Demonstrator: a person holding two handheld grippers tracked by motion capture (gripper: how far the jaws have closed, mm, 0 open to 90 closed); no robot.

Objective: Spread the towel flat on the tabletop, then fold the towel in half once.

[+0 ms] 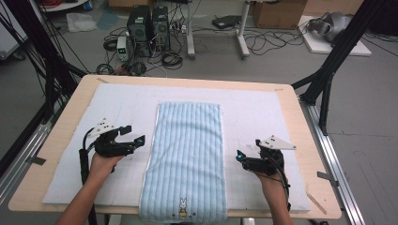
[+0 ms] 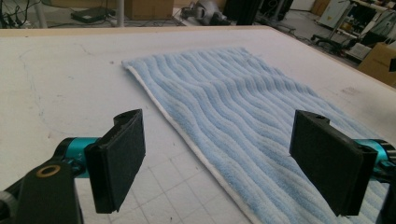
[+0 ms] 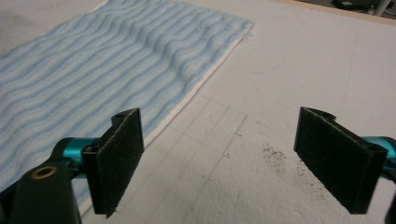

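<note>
A wooden table (image 1: 65, 126) is covered by a white padded mat (image 1: 253, 112), occupying the centre of the high view. On the mat a light blue striped towel (image 1: 187, 154), folded into a long strip, is laid flat down the middle of the frame, its near end with a small rabbit motif (image 1: 183, 205) draped over the table's front edge at bottom centre. The left gripper (image 1: 133, 136) is held just beside the towel's left long edge, jaws spread wide with nothing between them; in the left gripper view that white-bordered edge (image 2: 187, 140) is seen running between the pads. The right gripper (image 1: 241, 157) is held near the right long edge, jaws likewise apart and empty, over bare mat. Risk is judged as follows: the overhanging end could drag the towel off the table if disturbed; a pinch could catch a single layer, or the mat beneath; unequal lifting would skew any fold. Dark specks (image 3: 275, 156) on the mat could be transferred to the cloth.
</note>
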